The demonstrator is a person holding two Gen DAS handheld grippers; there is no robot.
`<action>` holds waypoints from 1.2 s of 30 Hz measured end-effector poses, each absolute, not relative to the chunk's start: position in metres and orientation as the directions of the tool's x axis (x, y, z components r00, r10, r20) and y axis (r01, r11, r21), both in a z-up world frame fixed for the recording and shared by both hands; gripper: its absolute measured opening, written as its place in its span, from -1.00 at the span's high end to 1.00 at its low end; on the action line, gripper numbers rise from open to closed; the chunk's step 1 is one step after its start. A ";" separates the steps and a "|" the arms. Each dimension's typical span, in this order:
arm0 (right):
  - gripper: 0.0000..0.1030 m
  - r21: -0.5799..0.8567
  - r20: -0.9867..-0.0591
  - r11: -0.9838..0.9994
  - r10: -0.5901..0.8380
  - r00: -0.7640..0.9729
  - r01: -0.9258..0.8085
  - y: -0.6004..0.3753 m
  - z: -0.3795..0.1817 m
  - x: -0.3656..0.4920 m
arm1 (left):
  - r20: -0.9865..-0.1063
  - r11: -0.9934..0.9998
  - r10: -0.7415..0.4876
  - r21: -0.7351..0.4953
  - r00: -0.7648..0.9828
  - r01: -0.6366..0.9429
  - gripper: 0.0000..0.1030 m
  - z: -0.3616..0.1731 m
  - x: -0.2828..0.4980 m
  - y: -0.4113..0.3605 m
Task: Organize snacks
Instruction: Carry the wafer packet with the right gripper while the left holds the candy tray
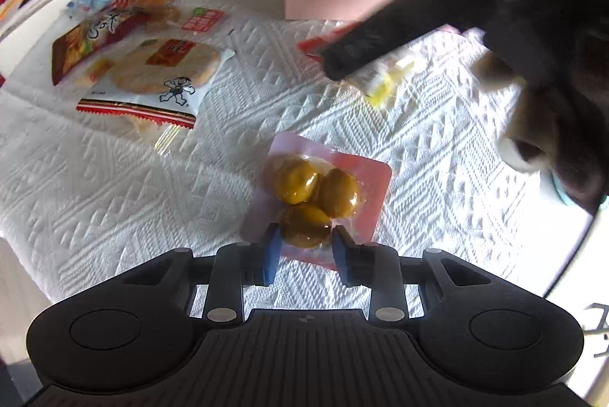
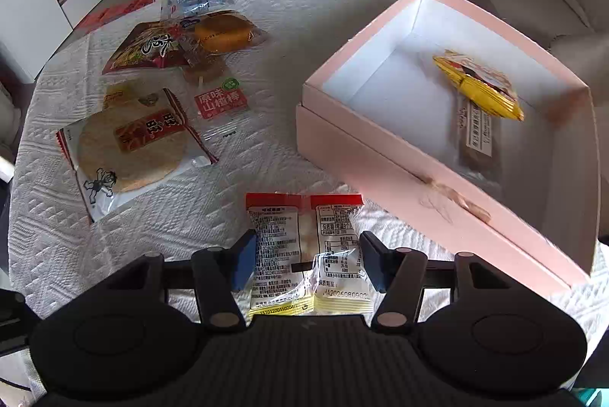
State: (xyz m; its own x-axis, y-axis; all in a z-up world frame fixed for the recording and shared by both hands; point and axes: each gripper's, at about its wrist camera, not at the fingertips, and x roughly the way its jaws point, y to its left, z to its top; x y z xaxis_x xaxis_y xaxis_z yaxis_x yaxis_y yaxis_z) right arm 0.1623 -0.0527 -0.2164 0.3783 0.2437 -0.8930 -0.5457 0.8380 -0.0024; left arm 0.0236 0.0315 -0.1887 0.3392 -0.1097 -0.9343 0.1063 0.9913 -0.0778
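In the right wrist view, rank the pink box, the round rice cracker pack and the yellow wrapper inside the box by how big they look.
1. Pink box, clearly largest.
2. Round rice cracker pack.
3. Yellow wrapper, smallest.
The wrapper lies farther from the camera than the cracker pack, so its true size may be closer than it looks.

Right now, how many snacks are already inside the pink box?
2: a yellow packet near the pink box's far corner, and a brownish bar partly beneath it. The box's near end is out of view.
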 end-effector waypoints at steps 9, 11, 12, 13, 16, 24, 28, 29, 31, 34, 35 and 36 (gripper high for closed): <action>-0.12 0.047 -0.918 0.905 0.206 0.339 -0.422 -0.126 -0.204 0.116 | -0.933 0.989 -0.149 -0.134 0.327 0.067 0.35 -0.190 0.038 0.042; -0.12 0.055 -0.923 0.914 0.200 0.328 -0.401 -0.134 -0.208 0.112 | -0.935 0.991 -0.135 -0.118 0.327 0.070 0.35 -0.190 0.042 0.039; -0.12 0.061 -0.927 0.917 0.199 0.319 -0.395 -0.139 -0.210 0.109 | -0.938 0.992 -0.124 -0.106 0.324 0.073 0.35 -0.190 0.044 0.037; -0.12 0.067 -0.931 0.917 0.199 0.307 -0.393 -0.140 -0.213 0.106 | -0.941 0.993 -0.114 -0.095 0.319 0.074 0.35 -0.191 0.047 0.035; -0.15 0.078 -0.935 0.914 0.205 0.288 -0.397 -0.144 -0.219 0.099 | -0.947 0.993 -0.110 -0.089 0.300 0.083 0.14 -0.192 0.051 0.029; -0.48 0.062 -0.926 0.911 0.205 0.317 -0.407 -0.139 -0.223 0.092 | -0.926 0.995 -0.101 -0.089 0.364 0.049 0.05 -0.192 0.052 0.029; -0.51 0.039 -0.919 0.906 0.198 0.341 -0.422 -0.138 -0.224 0.089 | -0.909 0.997 -0.065 -0.041 0.412 0.068 -0.02 -0.197 0.058 0.028; -0.53 0.038 -0.918 0.905 0.199 0.342 -0.424 -0.138 -0.224 0.089 | -0.908 0.997 -0.059 -0.030 0.416 0.076 -0.02 -0.197 0.060 0.027; -0.53 0.039 -0.916 0.906 0.201 0.348 -0.421 -0.139 -0.224 0.090 | -0.909 0.996 -0.044 -0.010 0.415 0.083 -0.02 -0.198 0.062 0.024; -0.11 0.021 -0.910 0.908 0.190 0.368 -0.418 -0.138 -0.222 0.093 | -0.896 0.991 -0.057 0.002 0.440 0.130 0.34 -0.196 0.057 0.019; -0.10 0.011 -0.909 0.907 0.185 0.373 -0.422 -0.137 -0.220 0.093 | -0.894 0.990 -0.056 0.010 0.445 0.144 0.35 -0.194 0.055 0.018; -0.10 0.015 -0.909 0.907 0.188 0.373 -0.420 -0.139 -0.218 0.094 | -0.892 0.988 -0.059 0.011 0.448 0.153 0.35 -0.194 0.052 0.017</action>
State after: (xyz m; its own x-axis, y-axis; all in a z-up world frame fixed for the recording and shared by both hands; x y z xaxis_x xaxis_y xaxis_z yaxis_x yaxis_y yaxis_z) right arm 0.0938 -0.1386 -0.2177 0.3730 0.1879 -0.9086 -0.4201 0.9074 0.0152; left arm 0.0521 0.0168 -0.1935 0.4483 -0.0595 -0.8919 0.1528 0.9882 0.0110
